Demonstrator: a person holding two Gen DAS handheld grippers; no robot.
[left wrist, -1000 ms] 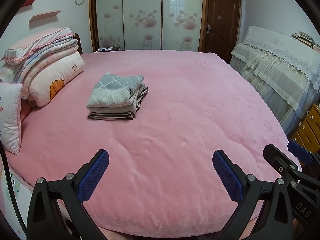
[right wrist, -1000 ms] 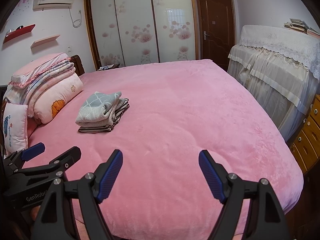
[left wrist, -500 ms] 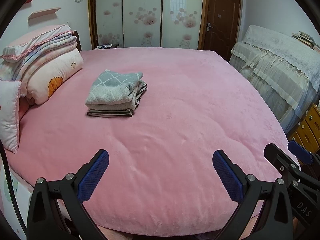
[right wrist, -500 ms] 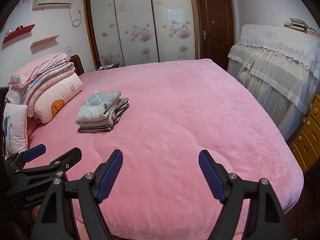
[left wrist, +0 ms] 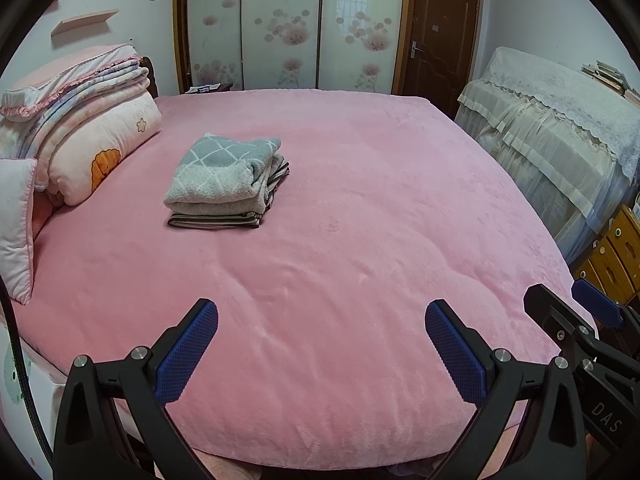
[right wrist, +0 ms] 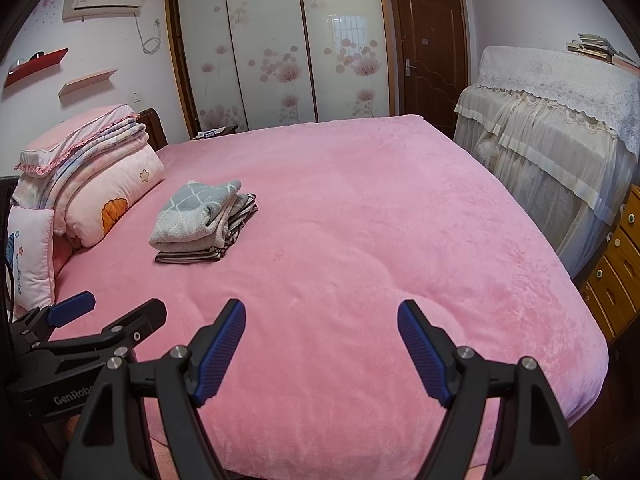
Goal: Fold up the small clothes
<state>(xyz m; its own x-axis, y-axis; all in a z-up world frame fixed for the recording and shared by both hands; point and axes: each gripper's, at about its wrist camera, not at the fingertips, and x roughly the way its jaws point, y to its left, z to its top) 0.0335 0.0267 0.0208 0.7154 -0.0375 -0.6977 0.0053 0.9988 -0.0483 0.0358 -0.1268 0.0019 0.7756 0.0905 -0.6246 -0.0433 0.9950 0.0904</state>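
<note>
A small stack of folded clothes (left wrist: 226, 182), grey with a white lattice on top and striped cloth beneath, lies on the pink bed (left wrist: 340, 240) toward its left. It also shows in the right wrist view (right wrist: 202, 220). My left gripper (left wrist: 322, 344) is open and empty over the bed's near edge, well short of the stack. My right gripper (right wrist: 322, 344) is open and empty, also over the near edge. Each gripper shows at the side of the other's view.
Folded quilts and pillows (left wrist: 80, 140) are piled at the head of the bed on the left. A lace-covered cabinet (left wrist: 560, 128) and wooden drawers (left wrist: 616, 256) stand to the right. A wardrobe (left wrist: 288, 28) and a door (left wrist: 440, 36) are behind.
The left wrist view has tilted down slightly, so the stack and quilts sit a little higher in frame. Both grippers stay open and empty.
</note>
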